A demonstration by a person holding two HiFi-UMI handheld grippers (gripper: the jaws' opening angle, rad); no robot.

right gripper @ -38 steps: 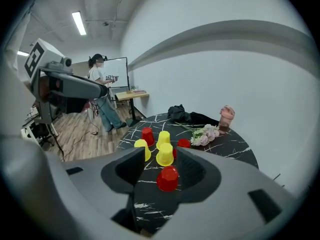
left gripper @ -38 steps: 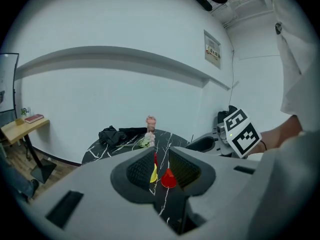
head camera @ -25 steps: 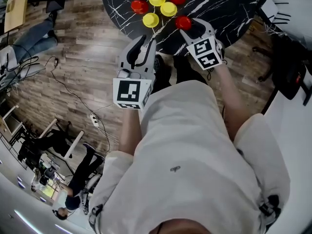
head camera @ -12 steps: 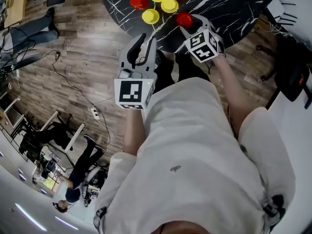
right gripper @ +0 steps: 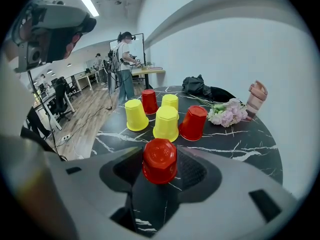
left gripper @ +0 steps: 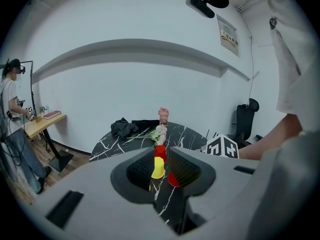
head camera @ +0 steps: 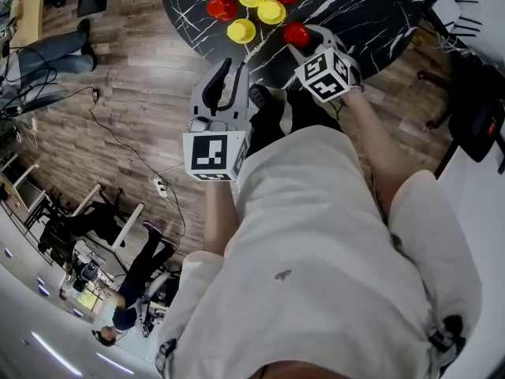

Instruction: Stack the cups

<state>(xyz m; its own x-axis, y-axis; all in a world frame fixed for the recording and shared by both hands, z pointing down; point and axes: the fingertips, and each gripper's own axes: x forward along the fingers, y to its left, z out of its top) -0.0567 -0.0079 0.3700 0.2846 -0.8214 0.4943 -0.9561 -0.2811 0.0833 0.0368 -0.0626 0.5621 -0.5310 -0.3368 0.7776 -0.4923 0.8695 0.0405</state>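
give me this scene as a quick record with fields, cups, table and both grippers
surface: round black marble-pattern table
cups: six upside-down plastic cups, three red, three yellow, none stacked
nearest cup: red plastic cup, standing on the table
right hand-held gripper: jaws apart, just been closing, astride that red cup
left hand-held gripper: narrowly open, empty, pointing at the cups

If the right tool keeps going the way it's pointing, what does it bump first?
The upside-down red cup on the black table. It already sits between the jaws of the right tool, which have just been closing slightly, probably not gripping yet.
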